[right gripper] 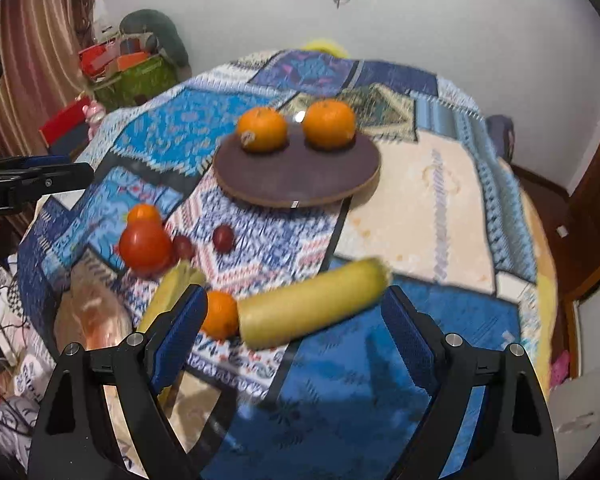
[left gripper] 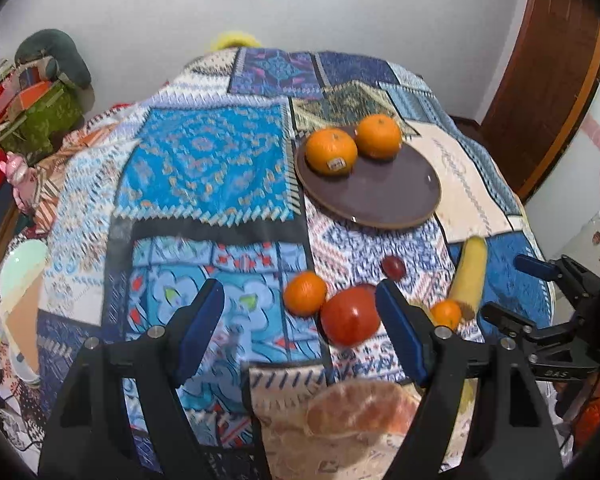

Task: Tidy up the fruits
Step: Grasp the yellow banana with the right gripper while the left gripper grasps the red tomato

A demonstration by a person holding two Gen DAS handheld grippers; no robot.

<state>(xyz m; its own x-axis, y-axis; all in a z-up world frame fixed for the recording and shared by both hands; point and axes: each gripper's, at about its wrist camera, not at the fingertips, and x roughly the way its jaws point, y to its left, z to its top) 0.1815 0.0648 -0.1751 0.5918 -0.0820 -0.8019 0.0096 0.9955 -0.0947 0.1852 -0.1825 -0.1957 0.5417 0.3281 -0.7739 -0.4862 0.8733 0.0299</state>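
Left gripper (left gripper: 300, 332) and right gripper (right gripper: 294, 344) both released, empty | 2 oranges (left gripper: 331, 151) on plate (left gripper: 380, 200), far; tomato (left gripper: 350, 316), banana (right gripper: 312, 304) loose, near | risk: round fruit likely rolls off the soft patchwork cloth (left gripper: 204, 160) if nudged | white-walled room, door right.

"bot.AI" on the left gripper (right gripper: 36, 184); orange's sticker (left gripper: 335, 164) illegible.

Right tongs' finger (right gripper: 180, 332) hides part of small orange (right gripper: 220, 314).
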